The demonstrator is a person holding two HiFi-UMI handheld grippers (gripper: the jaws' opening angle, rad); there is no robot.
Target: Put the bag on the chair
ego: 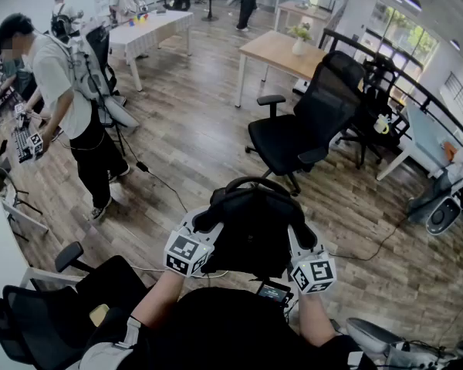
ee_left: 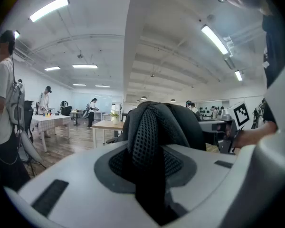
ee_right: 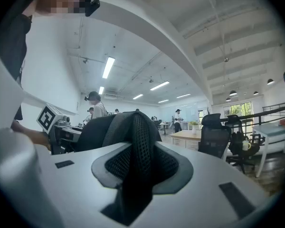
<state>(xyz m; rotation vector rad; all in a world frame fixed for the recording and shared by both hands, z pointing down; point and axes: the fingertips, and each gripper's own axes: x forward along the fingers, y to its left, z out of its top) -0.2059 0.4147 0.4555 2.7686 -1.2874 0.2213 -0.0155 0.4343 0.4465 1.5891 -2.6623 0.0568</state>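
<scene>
A black backpack (ego: 251, 233) hangs in front of me above the wooden floor, carried by both grippers. My left gripper (ego: 207, 223) is shut on its left mesh strap (ee_left: 145, 132), which fills the gap between the jaws. My right gripper (ego: 297, 236) is shut on the right mesh strap (ee_right: 137, 141) in the same way. The bag's body (ee_left: 180, 125) bulges beyond the strap. A black mesh office chair (ego: 297, 133) stands a step ahead, slightly to the right, with its seat bare and facing left.
A wooden table (ego: 282, 52) with a potted plant stands behind the chair. A person (ego: 65, 106) stands at the left by a desk. Another black chair (ego: 69, 299) is at my lower left. Cables (ego: 158, 179) trail over the floor. More chairs (ego: 374, 114) crowd the right.
</scene>
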